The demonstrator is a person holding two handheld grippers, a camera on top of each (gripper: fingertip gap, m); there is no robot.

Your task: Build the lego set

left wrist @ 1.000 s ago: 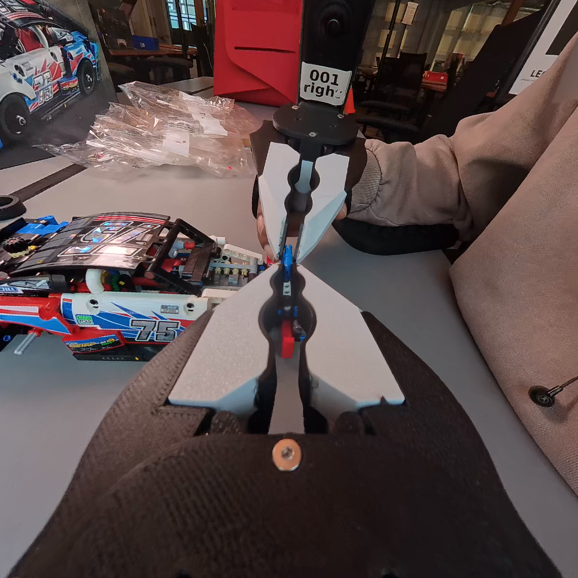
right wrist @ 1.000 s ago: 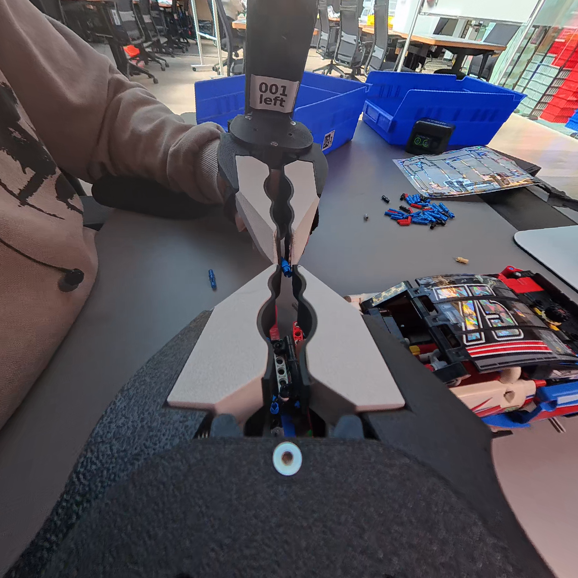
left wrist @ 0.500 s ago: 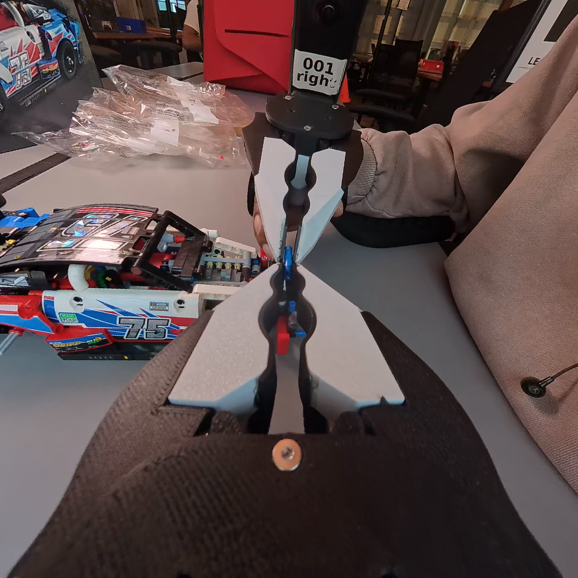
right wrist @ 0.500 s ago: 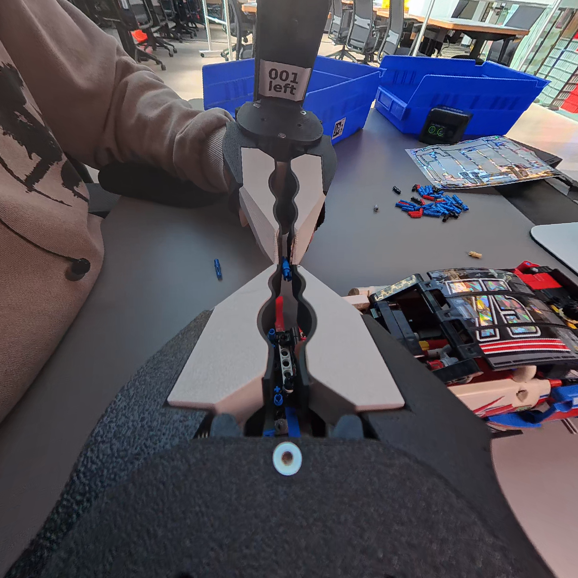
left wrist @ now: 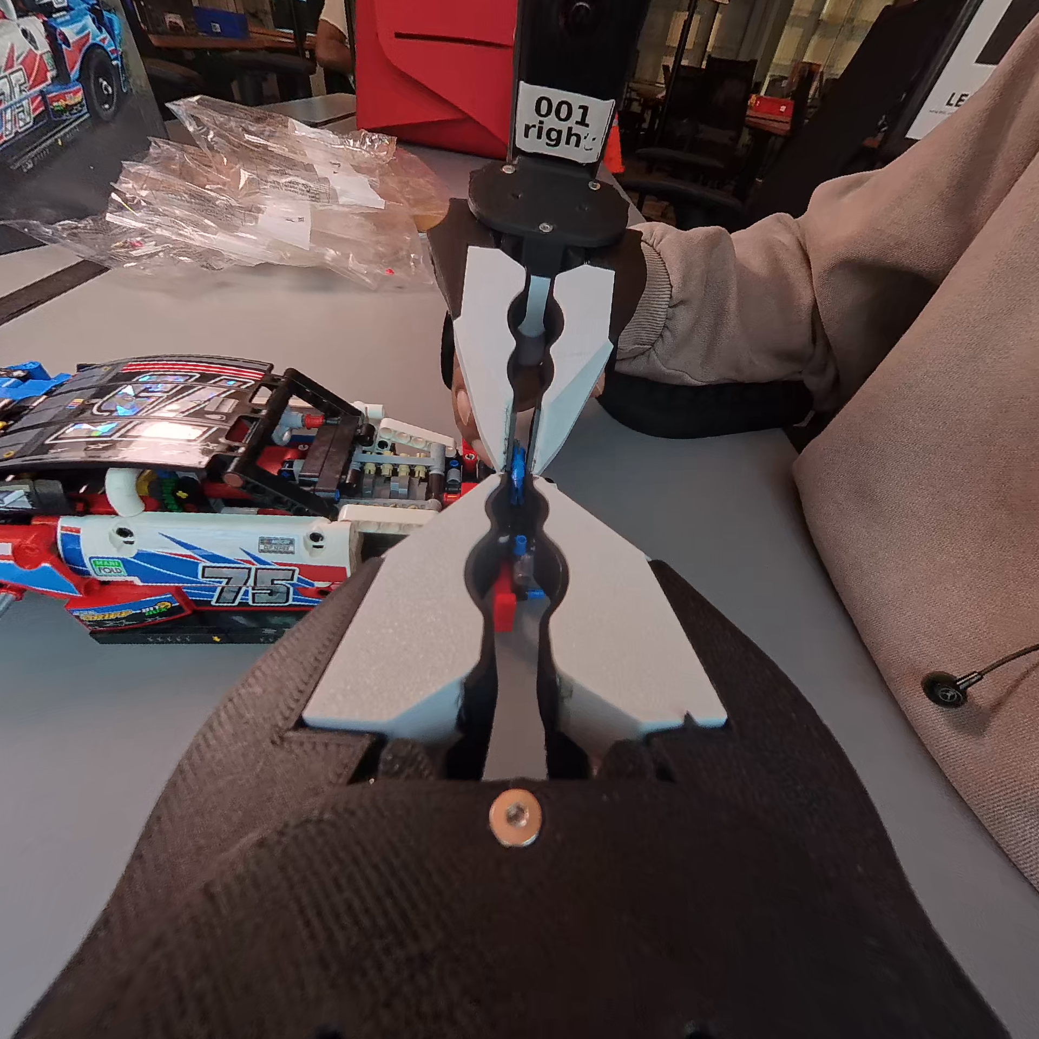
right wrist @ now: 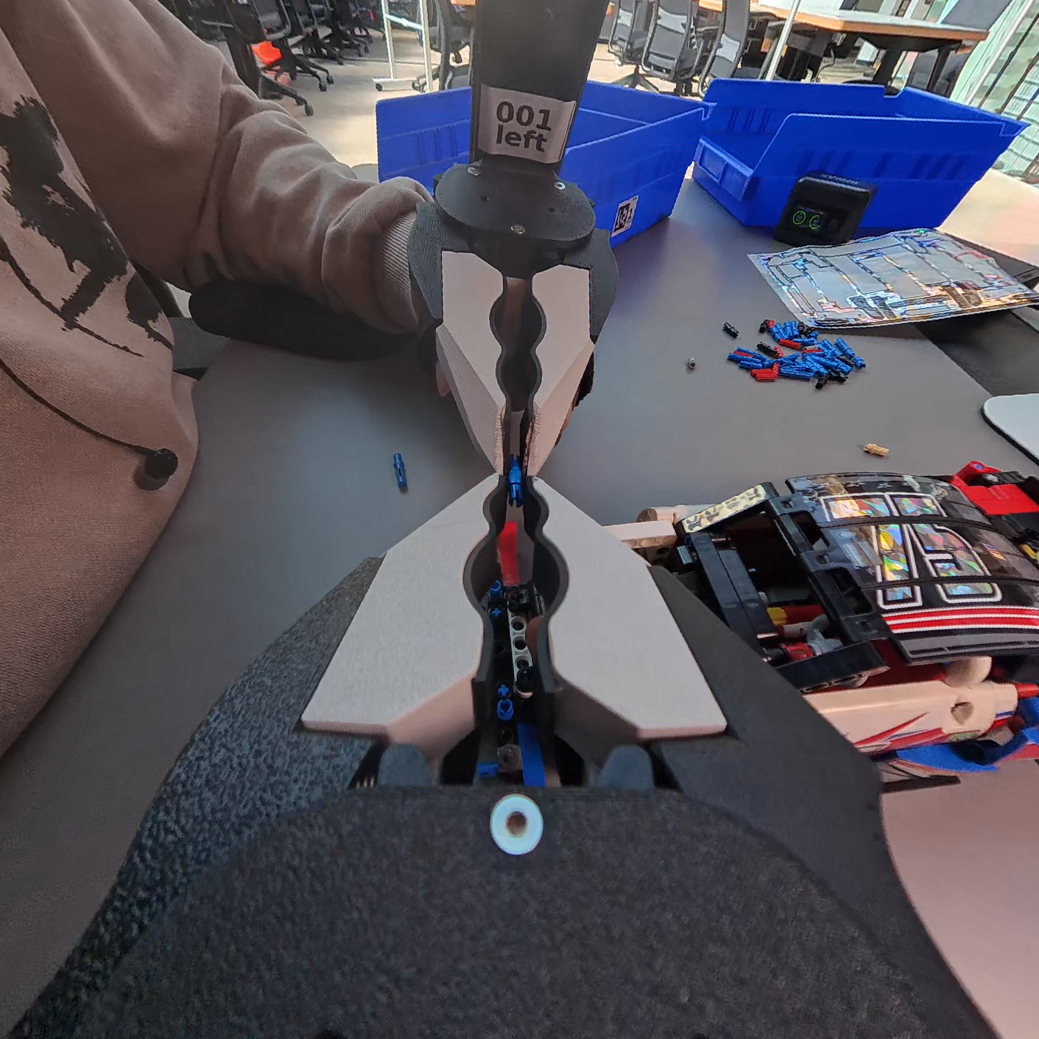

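My left gripper [left wrist: 516, 484] and right gripper [right wrist: 514, 482] meet tip to tip above the grey table, both shut. A small blue pin [left wrist: 516, 472] sits where the tips meet; it also shows in the right wrist view [right wrist: 514, 478]. The right gripper holds a black and grey beam sub-assembly [right wrist: 514, 635] with blue pins between its fingers. A red part [left wrist: 504, 604] of it shows under the left fingers. The race car model [left wrist: 168, 506] lies on the table beside the grippers, and is seen in the right wrist view [right wrist: 843, 590].
Clear plastic bags [left wrist: 253, 208] and a red box [left wrist: 433, 73] lie behind the car. Two blue bins [right wrist: 843, 140], a sticker sheet [right wrist: 888, 281], a pile of blue pins [right wrist: 798, 360] and one loose blue pin [right wrist: 399, 472] are on the table. The person's sleeves flank both grippers. My two grippers' fingertips are within a few centimetres of each other.
Both grippers stay shut and tip to tip on the blue pin. They have drifted a little relative to the car, and more of the red part shows in the right gripper's gap.
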